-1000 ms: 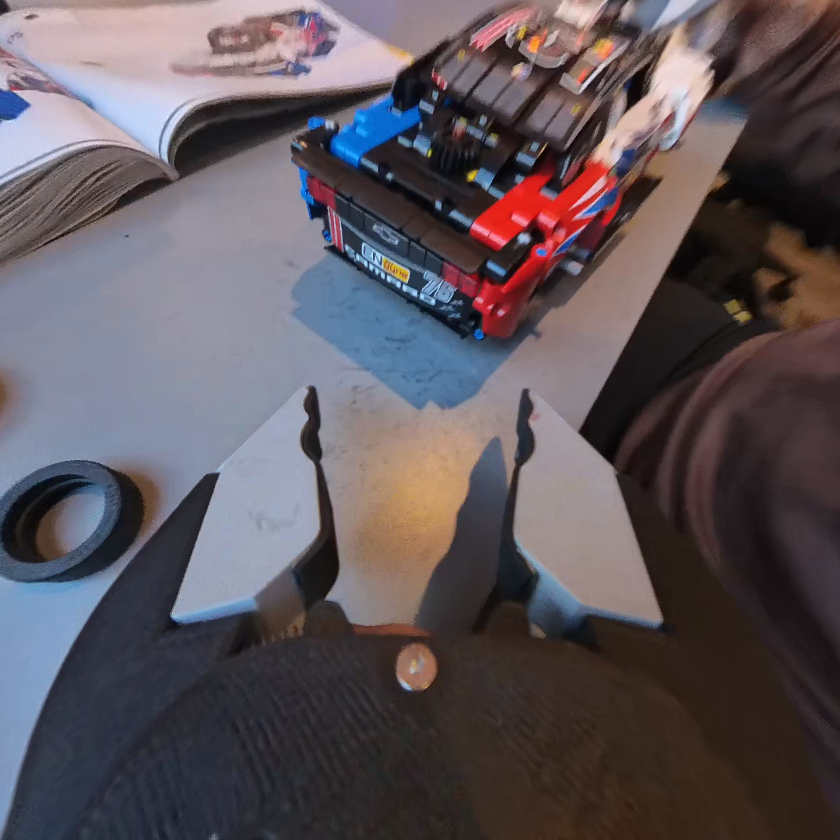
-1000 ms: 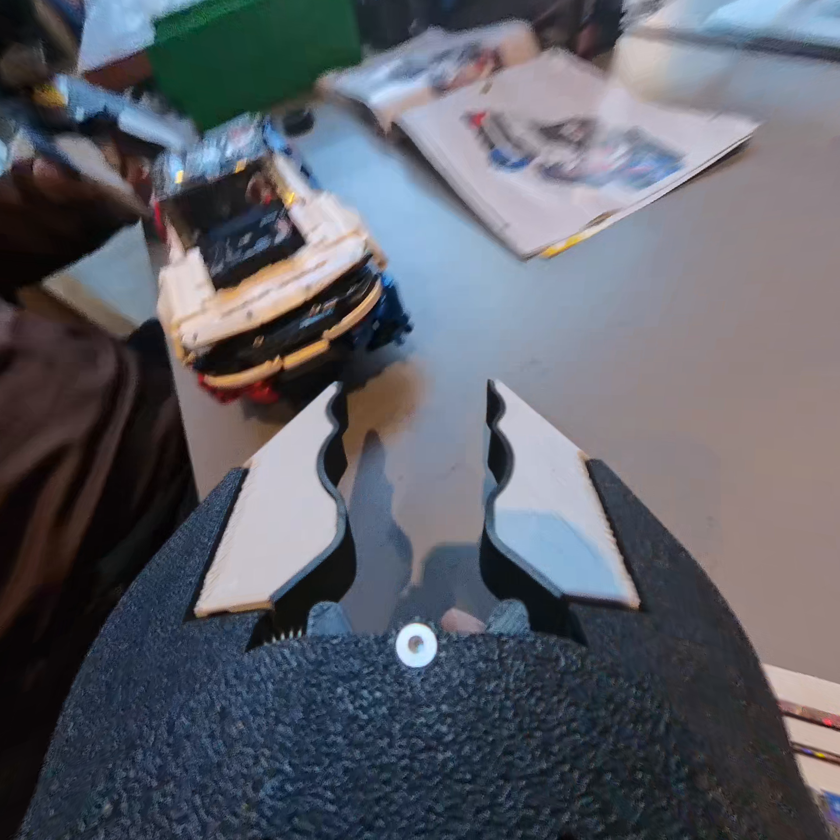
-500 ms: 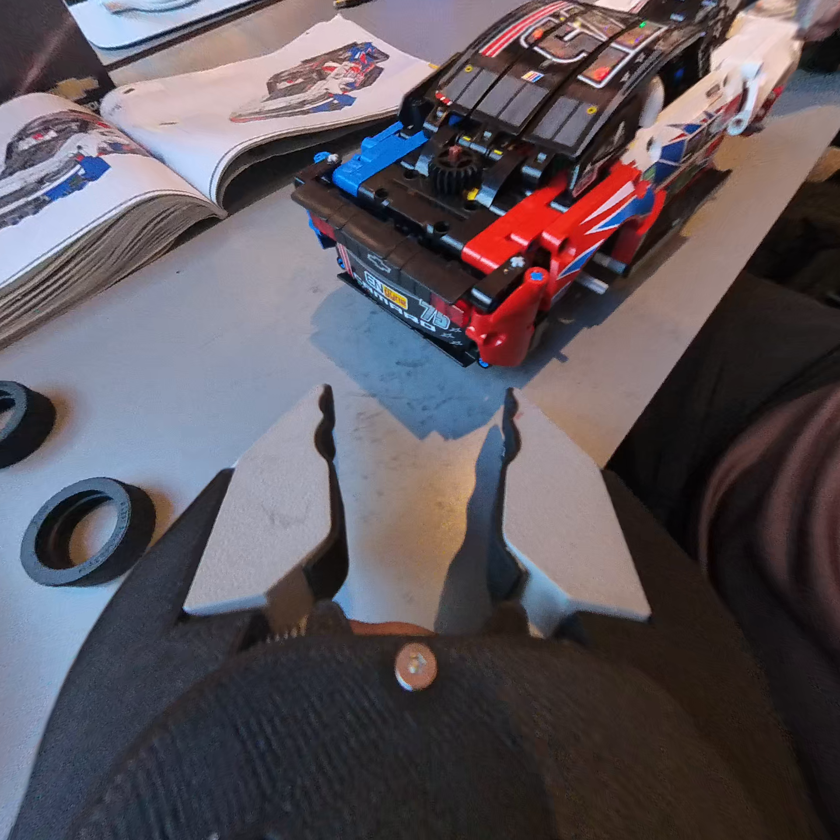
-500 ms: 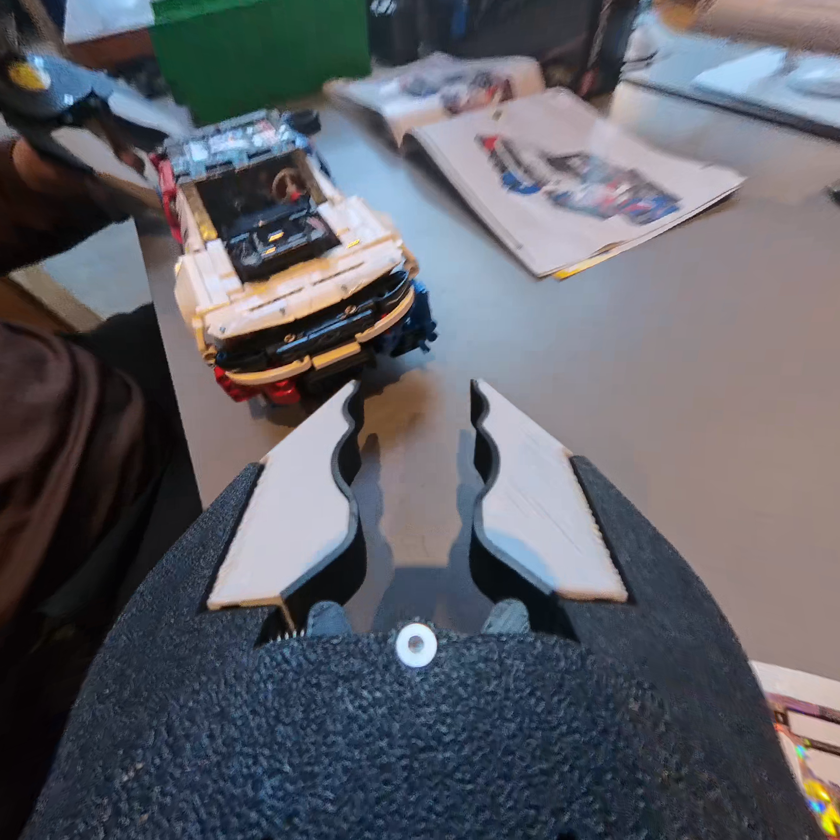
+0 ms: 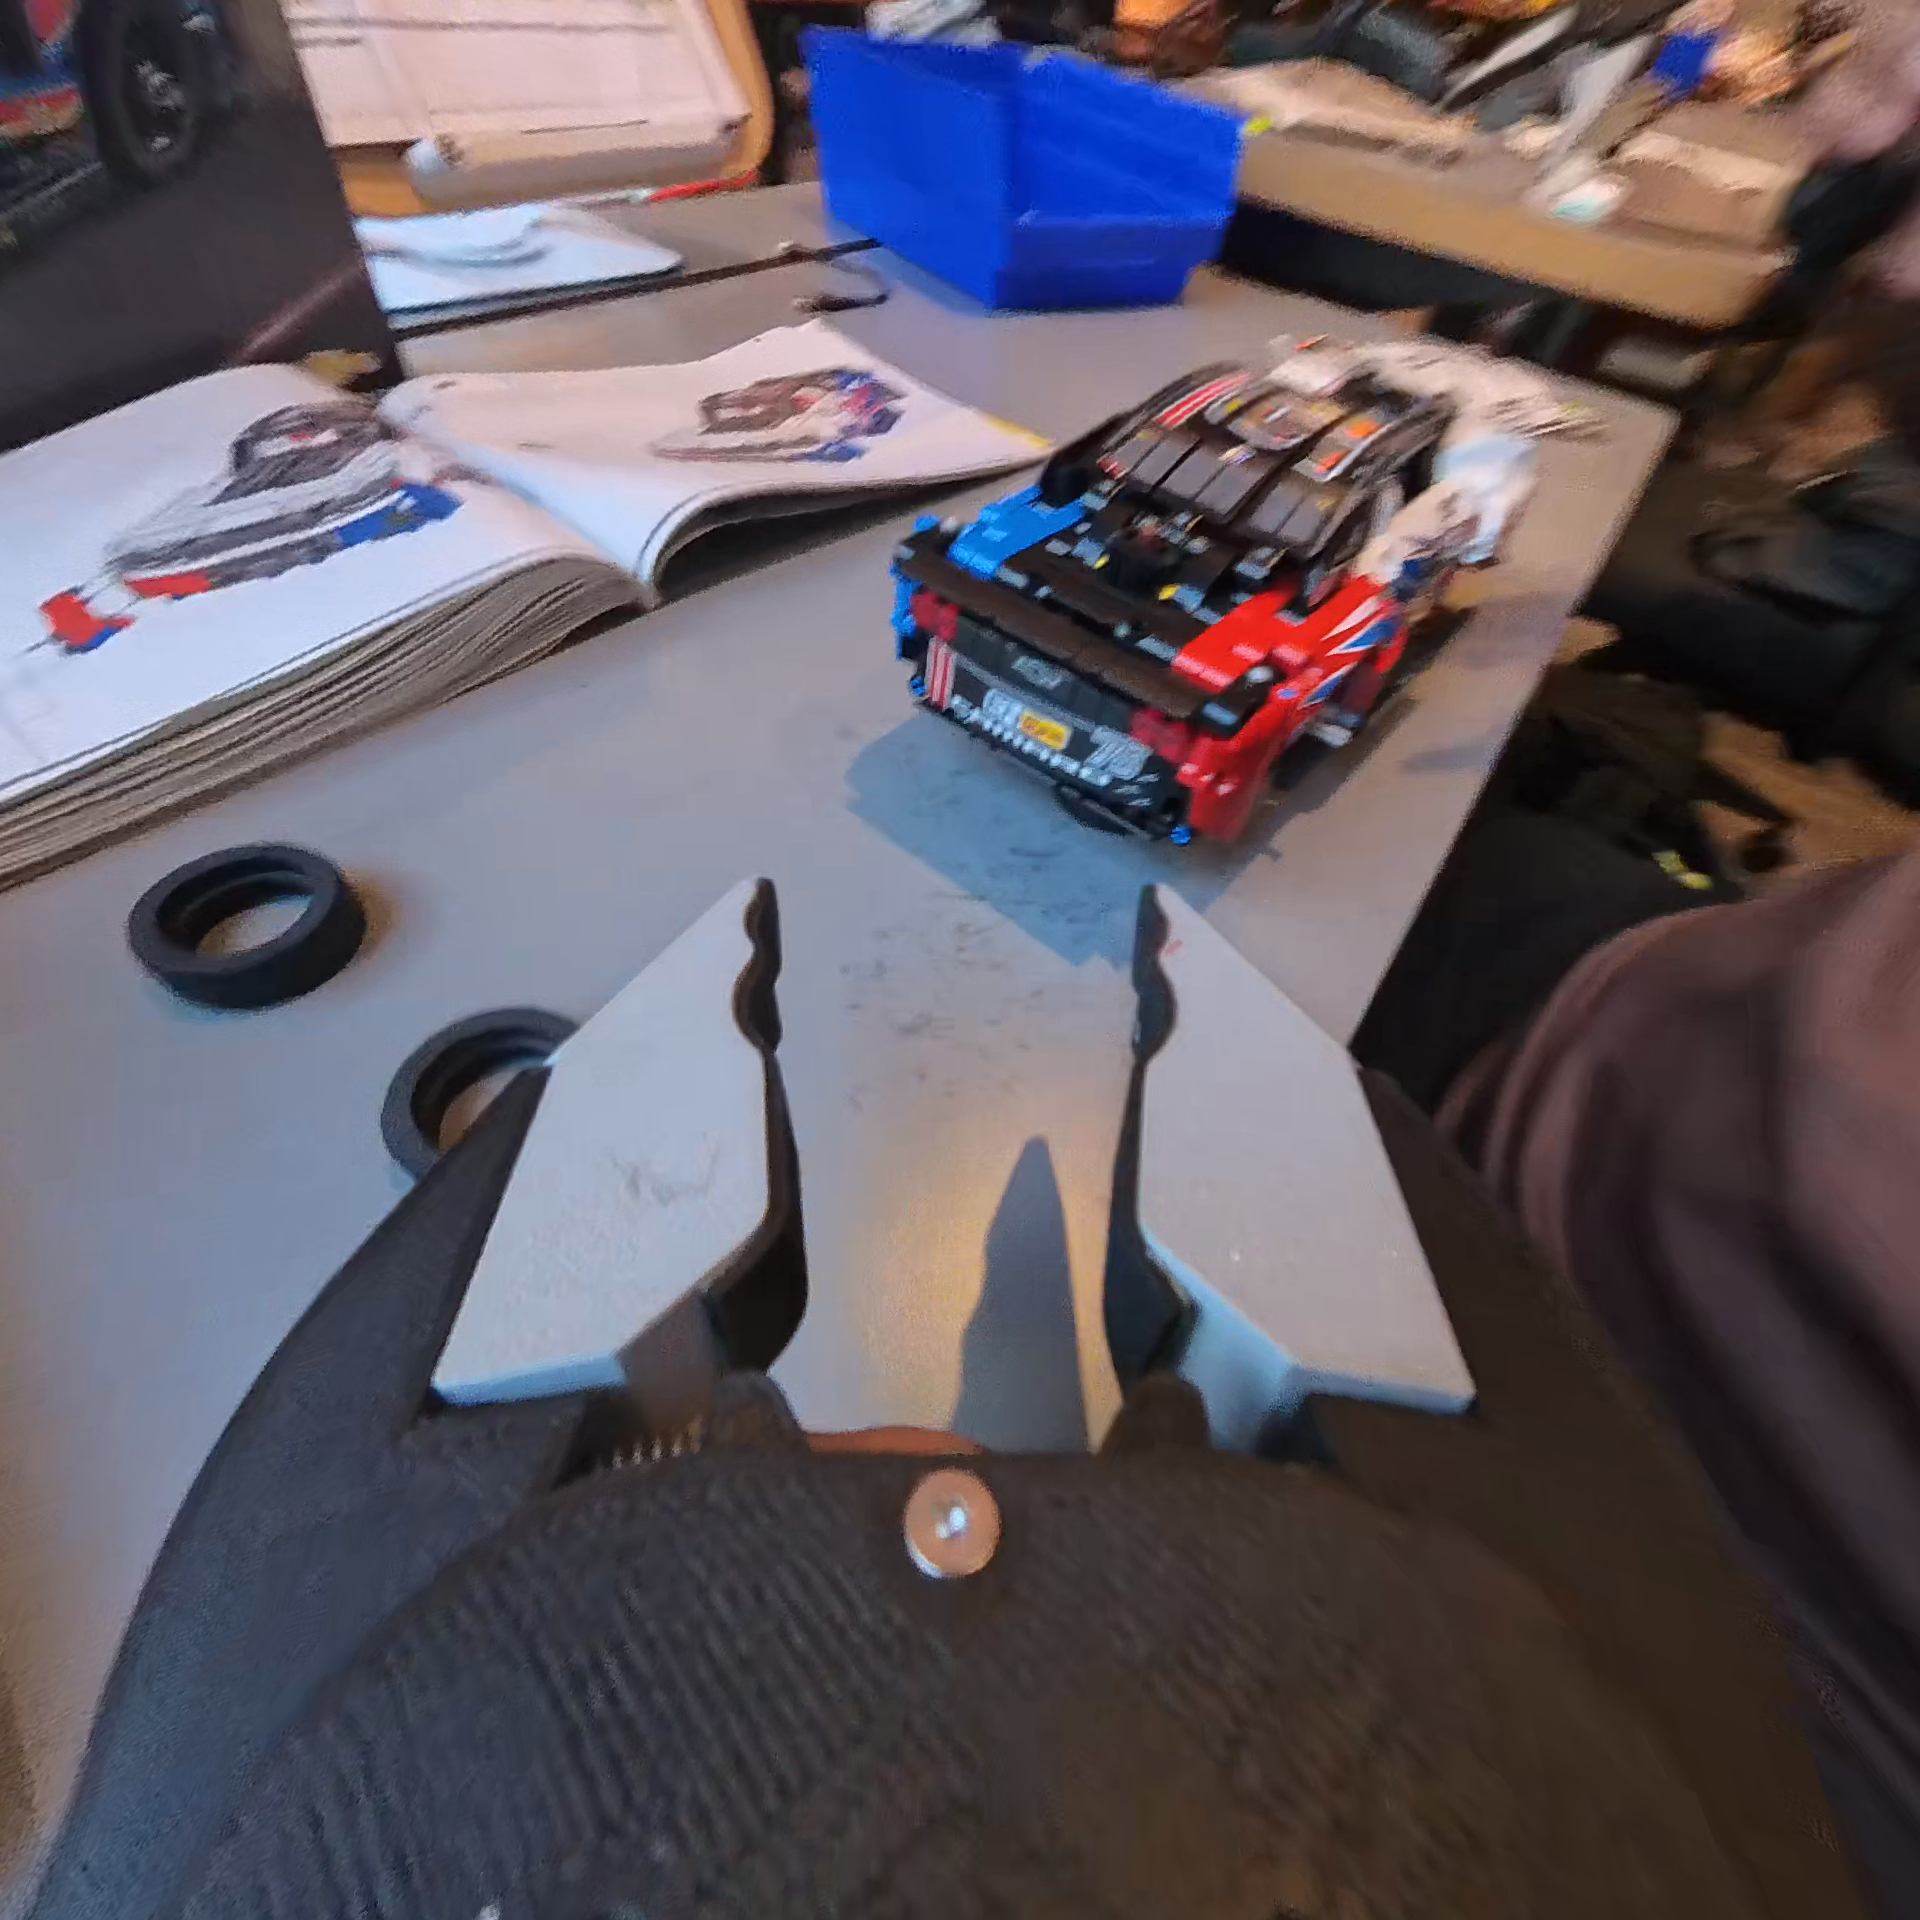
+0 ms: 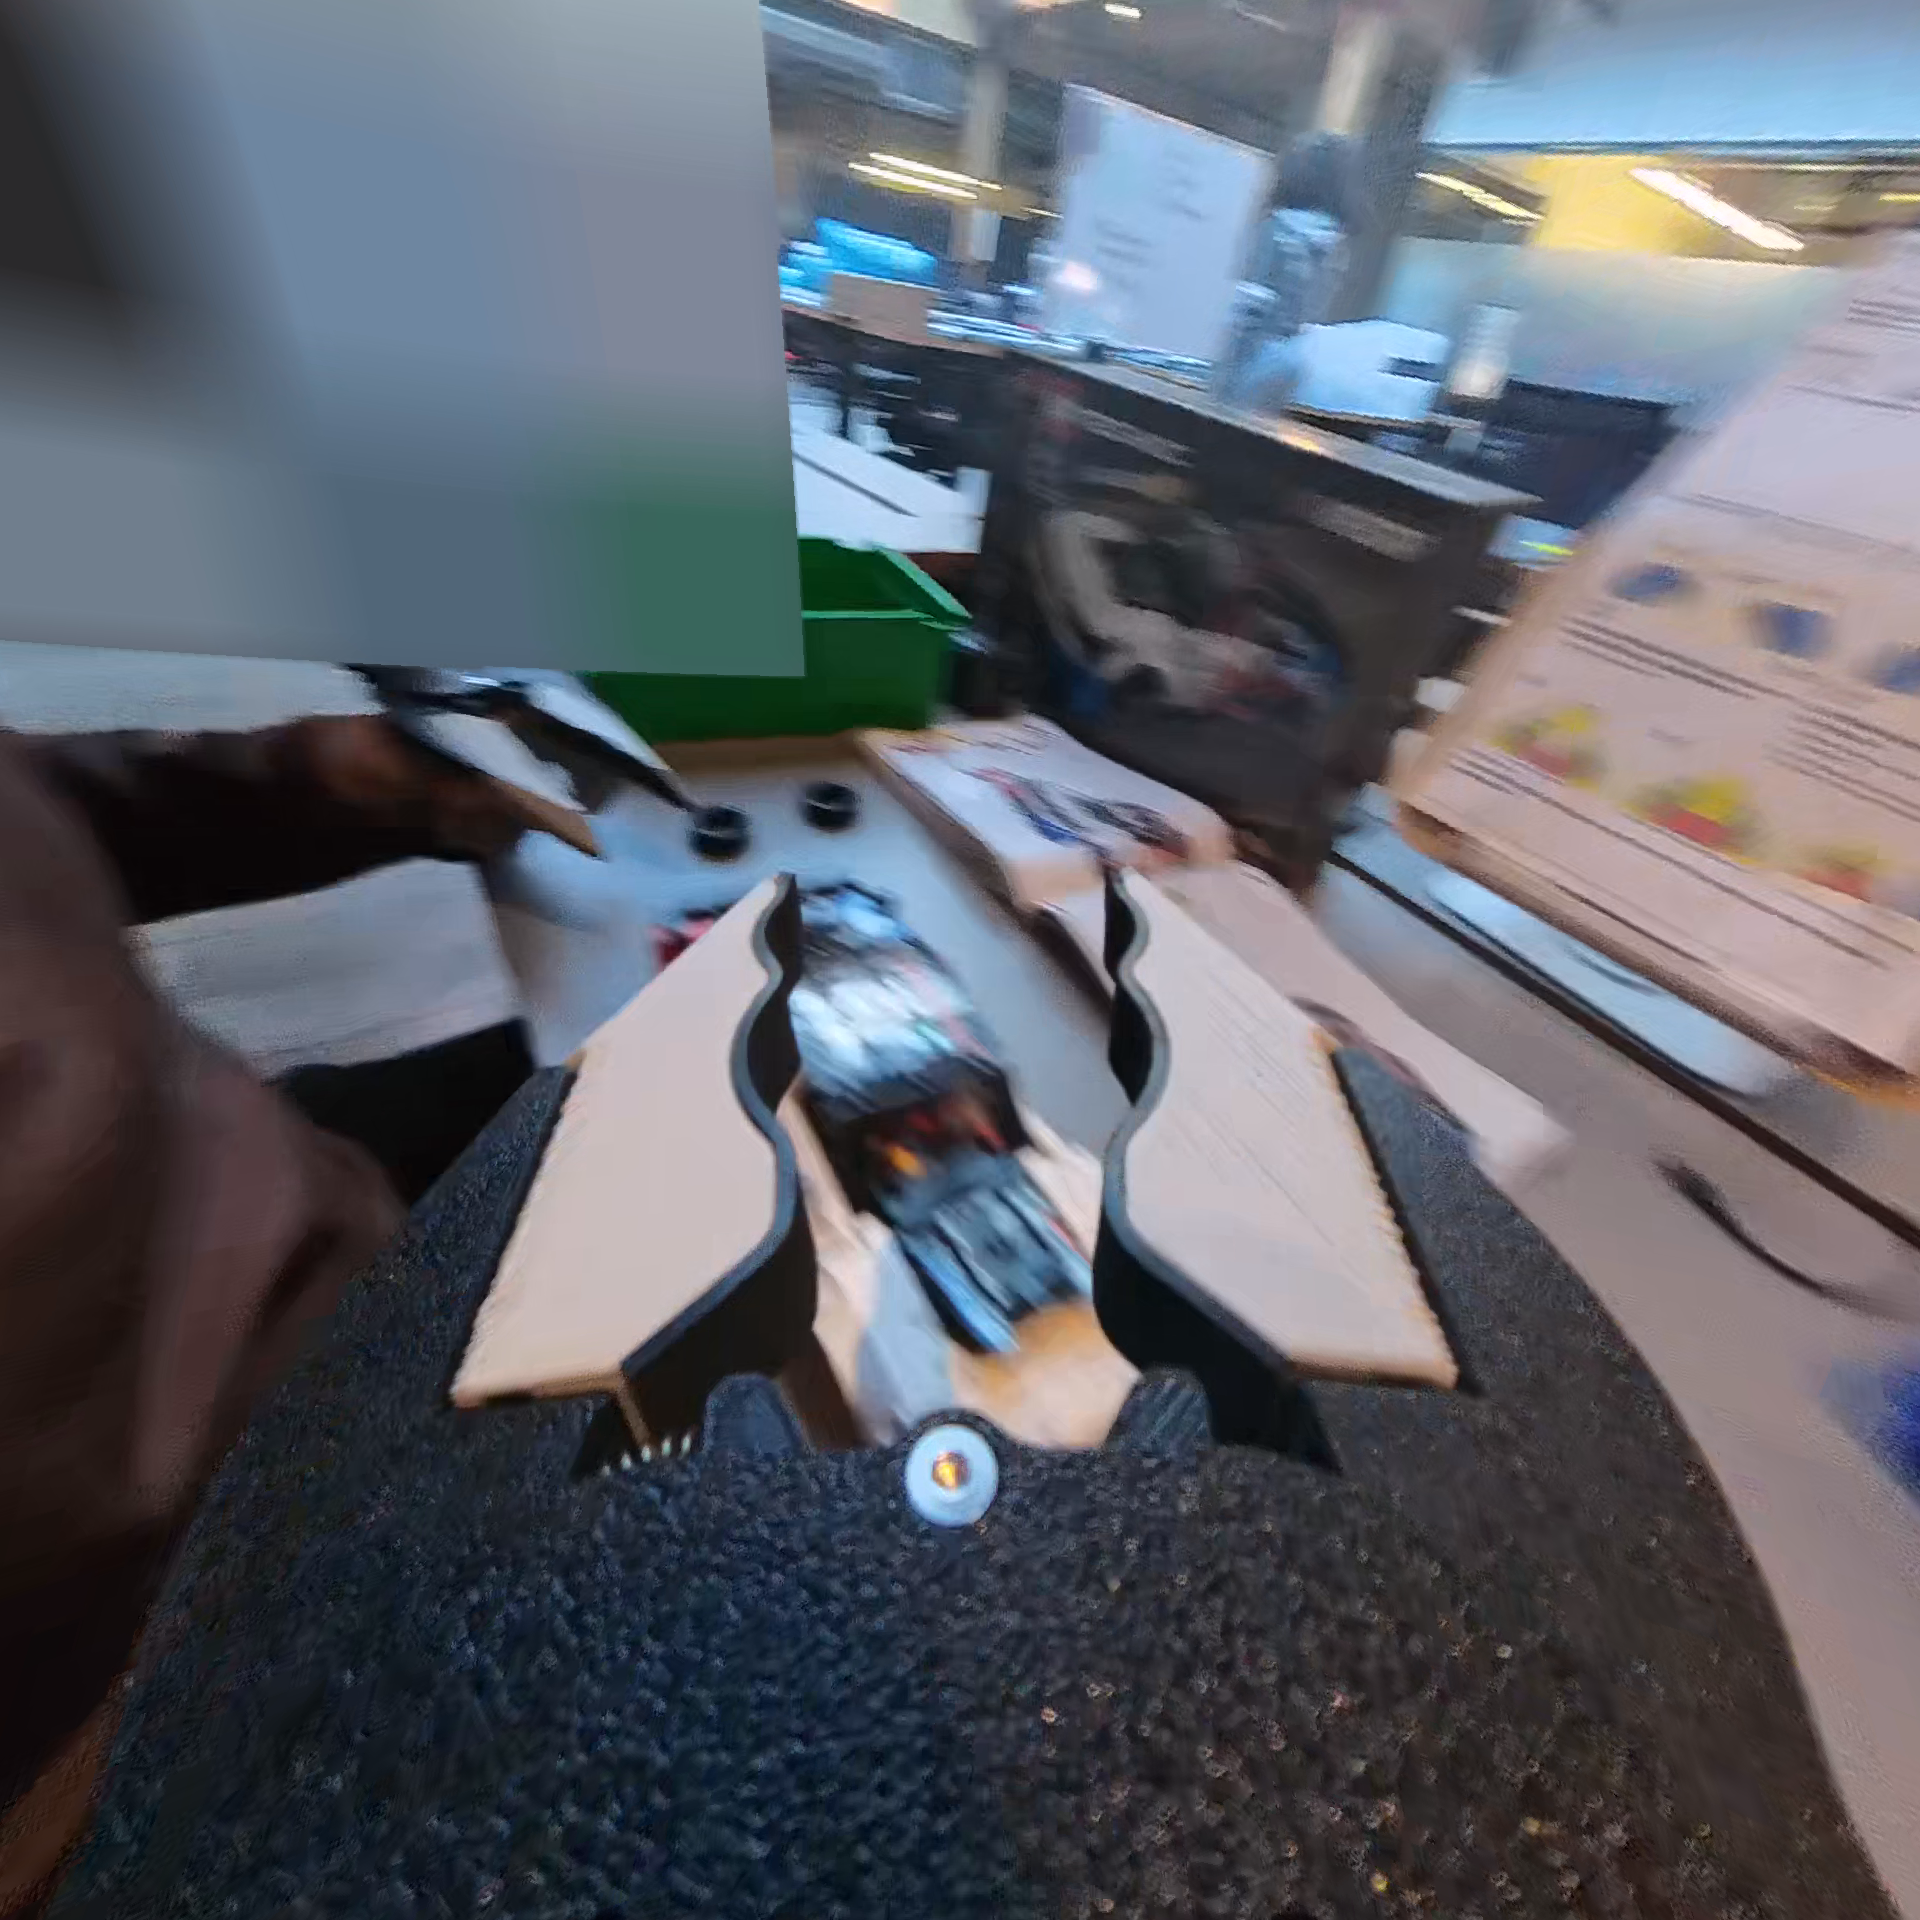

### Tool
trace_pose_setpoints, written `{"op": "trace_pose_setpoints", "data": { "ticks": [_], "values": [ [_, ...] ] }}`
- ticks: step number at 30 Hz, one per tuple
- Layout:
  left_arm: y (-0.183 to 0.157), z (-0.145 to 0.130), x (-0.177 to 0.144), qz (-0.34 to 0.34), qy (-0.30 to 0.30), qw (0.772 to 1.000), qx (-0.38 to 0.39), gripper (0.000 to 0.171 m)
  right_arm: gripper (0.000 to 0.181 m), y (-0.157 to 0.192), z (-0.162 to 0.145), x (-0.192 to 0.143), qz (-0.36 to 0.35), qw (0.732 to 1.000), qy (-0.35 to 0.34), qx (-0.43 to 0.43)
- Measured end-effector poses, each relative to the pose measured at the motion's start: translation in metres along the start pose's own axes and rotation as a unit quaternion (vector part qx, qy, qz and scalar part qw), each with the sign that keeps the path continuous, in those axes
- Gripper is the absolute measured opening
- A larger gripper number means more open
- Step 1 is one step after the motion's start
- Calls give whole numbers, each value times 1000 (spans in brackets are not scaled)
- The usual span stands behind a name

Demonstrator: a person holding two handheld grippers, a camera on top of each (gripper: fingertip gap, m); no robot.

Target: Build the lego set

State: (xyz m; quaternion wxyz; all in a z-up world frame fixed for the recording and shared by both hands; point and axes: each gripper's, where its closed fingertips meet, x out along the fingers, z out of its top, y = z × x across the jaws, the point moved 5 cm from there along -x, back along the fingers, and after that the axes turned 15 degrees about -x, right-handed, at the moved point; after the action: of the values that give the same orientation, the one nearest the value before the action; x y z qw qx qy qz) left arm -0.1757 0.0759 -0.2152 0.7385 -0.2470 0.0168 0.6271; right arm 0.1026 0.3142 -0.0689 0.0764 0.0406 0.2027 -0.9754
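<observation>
Blocky lego car point(image 5: 1174, 613), glossy black, red and blue, sits near the grey table's point(image 5: 644, 748) edge. Left gripper point(image 5: 951, 914), flat grey fingers spread wide and empty, hovers beside two ribbed rubber tyres point(image 5: 244, 925). Right gripper point(image 6: 945, 904) gapes over the blurred car

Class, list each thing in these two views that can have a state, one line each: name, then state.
Left claw: open, empty, over the table.
Right claw: open, empty, above the car.
Lego car: upright on the table, largely built, no tyres visible on it.
Instruction book: lying open.
Two black tyres: loose, flat on the table, apart.
Blue bin: upright; contents unclear.
</observation>
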Motion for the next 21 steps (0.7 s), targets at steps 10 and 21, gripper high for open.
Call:
{"op": "trace_pose_setpoints", "data": {
  "ticks": [10, 21],
  "values": [
    [37, 13, -33, -61, -25, 997, 33, 38, 34, 217, 4, 210, 212, 977, 28, 4],
    [69, 4, -69, -51, 7, 999, 12, 15, 0, 233, -10, 306, 66, 988, 135, -23]
  ]
}}
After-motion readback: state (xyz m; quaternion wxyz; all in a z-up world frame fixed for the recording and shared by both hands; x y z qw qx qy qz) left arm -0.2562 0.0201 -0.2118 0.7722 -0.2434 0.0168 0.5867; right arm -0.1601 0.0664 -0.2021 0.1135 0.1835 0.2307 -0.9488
